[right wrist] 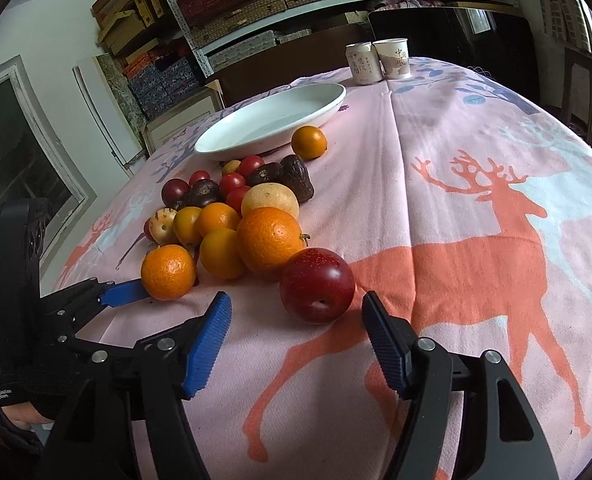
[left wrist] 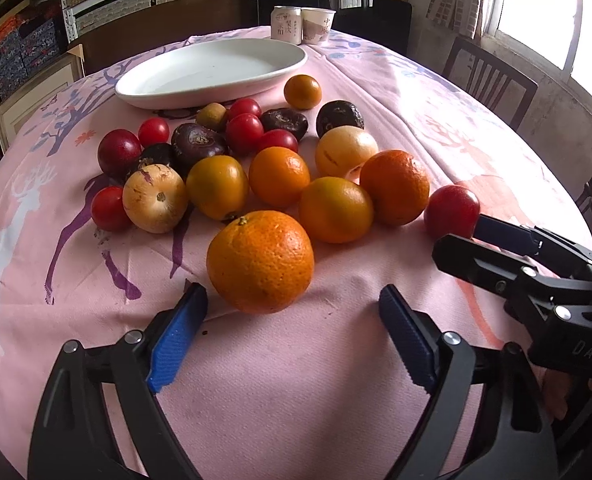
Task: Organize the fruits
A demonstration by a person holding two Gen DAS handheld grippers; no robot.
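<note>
A heap of fruit lies on the pink tablecloth: oranges, yellow-orange fruits, red tomatoes, dark purple fruits. A large orange [left wrist: 260, 261] lies nearest, just ahead of my open left gripper [left wrist: 292, 300], between its blue fingertips but not touched. A red plum [right wrist: 317, 285] lies just ahead of my open right gripper [right wrist: 296, 308]; it also shows in the left wrist view [left wrist: 451, 211]. The right gripper [left wrist: 462, 236] reaches in from the right in the left wrist view. An empty white oval plate [left wrist: 216, 72] stands behind the heap, also in the right wrist view [right wrist: 272, 124].
A can [left wrist: 286, 25] and a paper cup [left wrist: 318, 26] stand at the table's far edge. A dark wooden chair [left wrist: 492, 80] stands at the right. Shelves with boxes fill the back wall. The cloth with the orange deer print [right wrist: 476, 248] spreads to the right of the fruit.
</note>
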